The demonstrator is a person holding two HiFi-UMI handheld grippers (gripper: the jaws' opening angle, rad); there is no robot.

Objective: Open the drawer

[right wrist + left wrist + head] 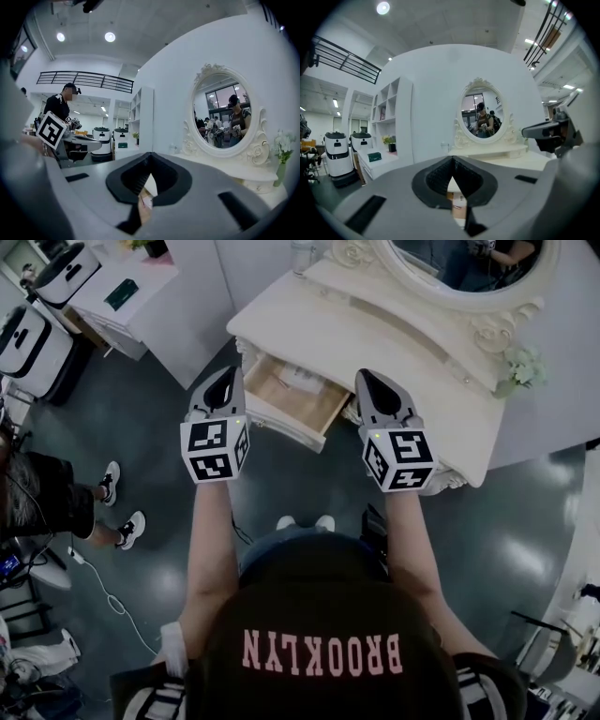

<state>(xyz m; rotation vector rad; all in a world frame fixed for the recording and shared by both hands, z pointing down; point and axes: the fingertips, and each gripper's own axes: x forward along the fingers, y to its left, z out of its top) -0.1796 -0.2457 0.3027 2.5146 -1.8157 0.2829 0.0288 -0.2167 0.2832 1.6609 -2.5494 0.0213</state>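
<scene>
Holding the left gripper and the right gripper up in front of the chest, side by side, one at each side of the drawer as seen in the head view. Pointing both about level toward the mirror, not down at the furniture. Shut completely in both cases, with the pads pressed together to a thin line and nothing caught between them. Touching nothing, and well above the drawer front.

Probably held like this because no more pulling is needed. Already standing open, drawn far out from under the top of the table, at its left part. Showing the wooden bottom inside, with a pale paper or card lying there; impossible to say which. Judging from this, to be counted as done or nearly done. Perhaps lifted clear so as not to knock the front back in.

Lying with the long axis along the table's front edge, from upper left to lower right in the head view. Facing with the front panel toward the person, open side up, slid out toward the lower left.
</scene>
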